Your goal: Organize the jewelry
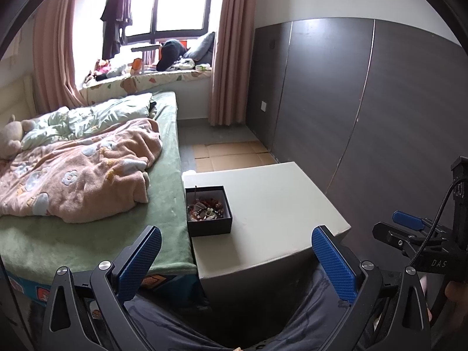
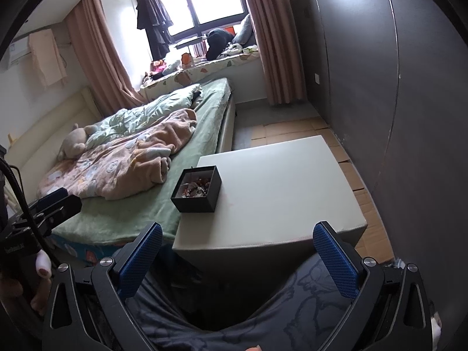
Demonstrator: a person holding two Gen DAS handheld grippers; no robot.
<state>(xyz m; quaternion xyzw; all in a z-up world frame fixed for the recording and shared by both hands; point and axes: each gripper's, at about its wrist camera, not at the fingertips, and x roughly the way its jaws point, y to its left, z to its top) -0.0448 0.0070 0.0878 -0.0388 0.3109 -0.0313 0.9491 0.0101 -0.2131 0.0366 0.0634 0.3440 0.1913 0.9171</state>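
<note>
one black jewelry box (image 1: 209,215) on one white table (image 1: 278,204); two hand-held grippers, left hand-held gripper (image 1: 237,259) and right hand-held gripper (image 2: 237,259), both spread apart.

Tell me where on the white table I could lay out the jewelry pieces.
The table is bare from the black box rightward to its far and right edges, and along the near edge too. Only the left edge by the bed is taken, where the box sits full of tangled jewelry. Both claws, left and right, hang open before it.
</note>
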